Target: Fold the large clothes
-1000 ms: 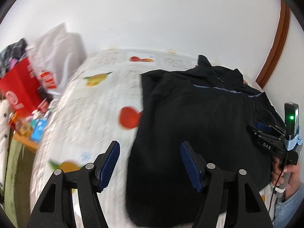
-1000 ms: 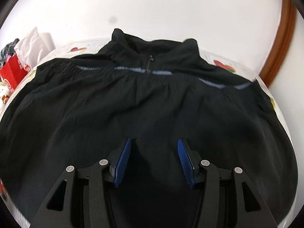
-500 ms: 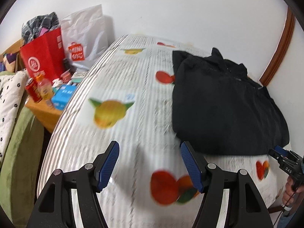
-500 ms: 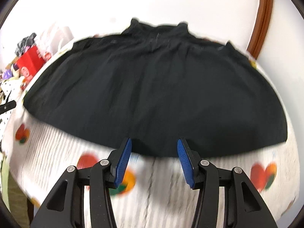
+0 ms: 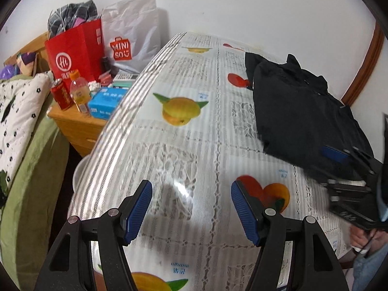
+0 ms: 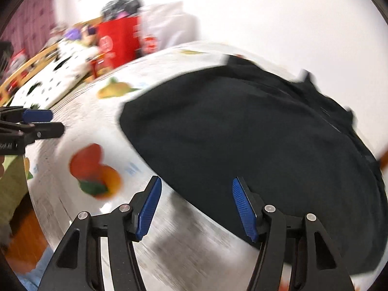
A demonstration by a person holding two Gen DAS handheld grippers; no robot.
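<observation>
The folded garment [image 5: 300,111] is spread on the table [image 5: 194,145], toward its far right part. Left of the table a nightstand [image 5: 72,126] is placed — bags [image 5: 77,51], a bottle [image 5: 80,94] and a box [image 5: 106,101] are set on it. Left of the nightstand, a bed [image 5: 26,150] is seen.

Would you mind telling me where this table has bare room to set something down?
The broad stretch of fruit-print tablecloth between the black garment and the table's left edge is free, right down to the left gripper. The far right is taken by the garment. The bedside cabinet beyond the left edge is crowded with bags, bottles and boxes.
</observation>
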